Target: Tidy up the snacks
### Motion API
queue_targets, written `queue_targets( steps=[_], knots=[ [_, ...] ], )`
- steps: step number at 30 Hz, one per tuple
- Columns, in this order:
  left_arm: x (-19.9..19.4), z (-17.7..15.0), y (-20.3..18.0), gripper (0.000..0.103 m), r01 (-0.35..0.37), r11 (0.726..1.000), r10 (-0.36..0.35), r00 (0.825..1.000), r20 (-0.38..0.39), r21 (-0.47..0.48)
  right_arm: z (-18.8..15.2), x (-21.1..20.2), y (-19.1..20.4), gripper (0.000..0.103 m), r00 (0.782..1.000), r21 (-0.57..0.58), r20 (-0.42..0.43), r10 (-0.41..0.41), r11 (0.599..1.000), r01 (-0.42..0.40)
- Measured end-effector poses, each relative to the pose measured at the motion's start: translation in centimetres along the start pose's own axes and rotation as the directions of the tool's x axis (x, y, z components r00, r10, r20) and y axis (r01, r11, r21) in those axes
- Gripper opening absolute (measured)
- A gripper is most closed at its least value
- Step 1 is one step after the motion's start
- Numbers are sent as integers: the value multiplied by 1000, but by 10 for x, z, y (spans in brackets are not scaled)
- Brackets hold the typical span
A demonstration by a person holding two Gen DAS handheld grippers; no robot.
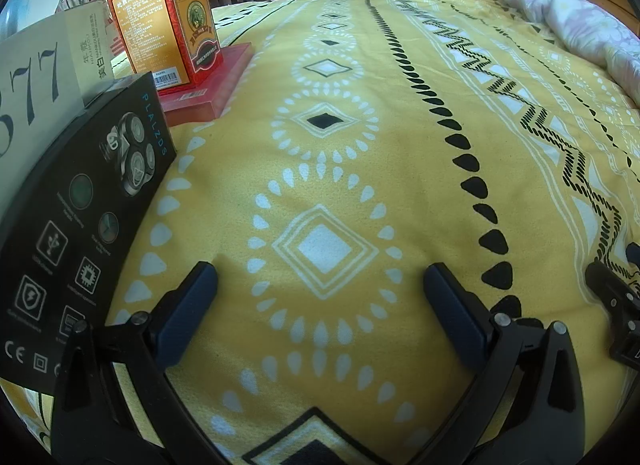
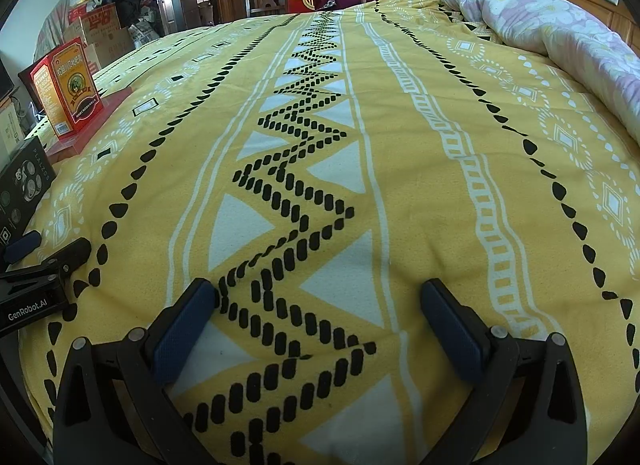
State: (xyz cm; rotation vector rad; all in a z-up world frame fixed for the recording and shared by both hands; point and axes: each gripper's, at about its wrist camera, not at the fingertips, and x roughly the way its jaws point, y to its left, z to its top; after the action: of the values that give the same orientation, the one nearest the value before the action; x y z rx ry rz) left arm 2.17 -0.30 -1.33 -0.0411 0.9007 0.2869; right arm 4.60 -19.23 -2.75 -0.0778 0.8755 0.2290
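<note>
Risk first: both claws, left gripper (image 1: 320,285) & right gripper (image 2: 318,297), are spread wide w/ nothing held, over the yellow bedspread (image 1: 400,145). Orange box (image 1: 172,21) stands on the red flat box (image 1: 212,81), beyond the black box (image 1: 80,217). Tall box on soft bedding: nudge it and it prob tips.

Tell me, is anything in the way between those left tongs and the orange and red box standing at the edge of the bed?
Mostly bare yellow bedspread lies between the open left tongs and the orange-and-red box. The black shaver box stands close on the left side, beside that path rather than across it.
</note>
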Motion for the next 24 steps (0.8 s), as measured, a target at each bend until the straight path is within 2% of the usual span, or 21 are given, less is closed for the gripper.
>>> queue_targets(
  steps=[24],
  knots=[
    [0, 0, 0, 103, 0, 1000, 0, 1000, 0, 0, -1, -1, -1, 103, 1000, 8, 4, 12, 1000, -12]
  ],
)
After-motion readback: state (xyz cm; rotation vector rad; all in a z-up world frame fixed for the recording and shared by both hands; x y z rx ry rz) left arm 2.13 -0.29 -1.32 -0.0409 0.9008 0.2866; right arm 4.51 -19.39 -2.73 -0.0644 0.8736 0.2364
